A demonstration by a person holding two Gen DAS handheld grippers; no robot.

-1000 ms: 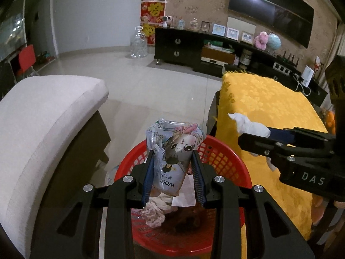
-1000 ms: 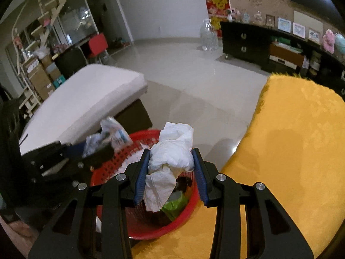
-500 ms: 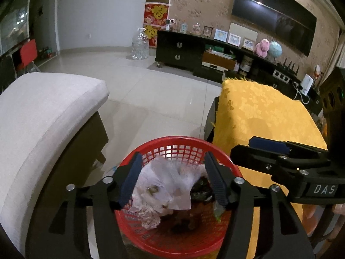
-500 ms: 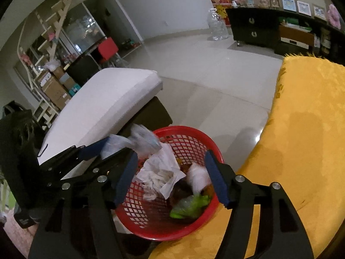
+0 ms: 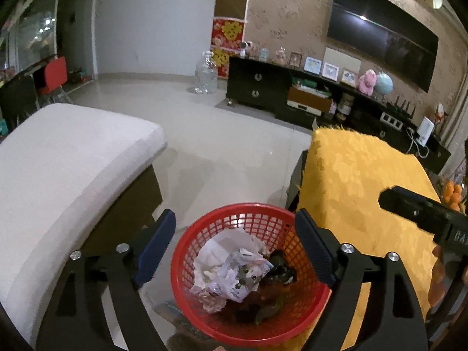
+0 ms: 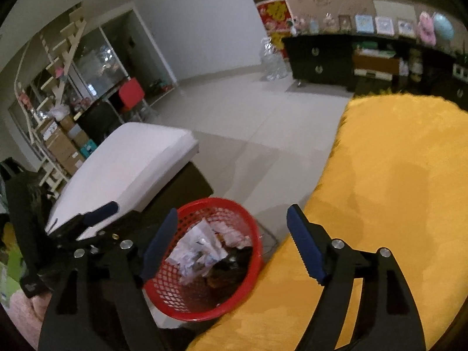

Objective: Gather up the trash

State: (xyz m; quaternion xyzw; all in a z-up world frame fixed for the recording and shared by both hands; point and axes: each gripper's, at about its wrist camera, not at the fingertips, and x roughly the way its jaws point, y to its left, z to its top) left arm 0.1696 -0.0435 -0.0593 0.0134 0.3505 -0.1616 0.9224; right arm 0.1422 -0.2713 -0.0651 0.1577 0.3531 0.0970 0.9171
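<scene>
I hold two claws, both spread wide with nothing between their blue pads: my left claw and my right claw. One round red plastic mesh basket sits on the pale tiled floor, holding one crumpled white printed wrapper among tissue and dark scraps. The basket lies between one white cushioned bench at left and one yellow-draped desk at right, its rim just beside the cloth edge. Far floor lies open.

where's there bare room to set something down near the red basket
Free: the yellow tablecloth, bare from the red basket side to its far edge; the white cushion across the basket; the tile floor between them. Crowded: inside the basket, full of crumpled paper and wrappers.
</scene>
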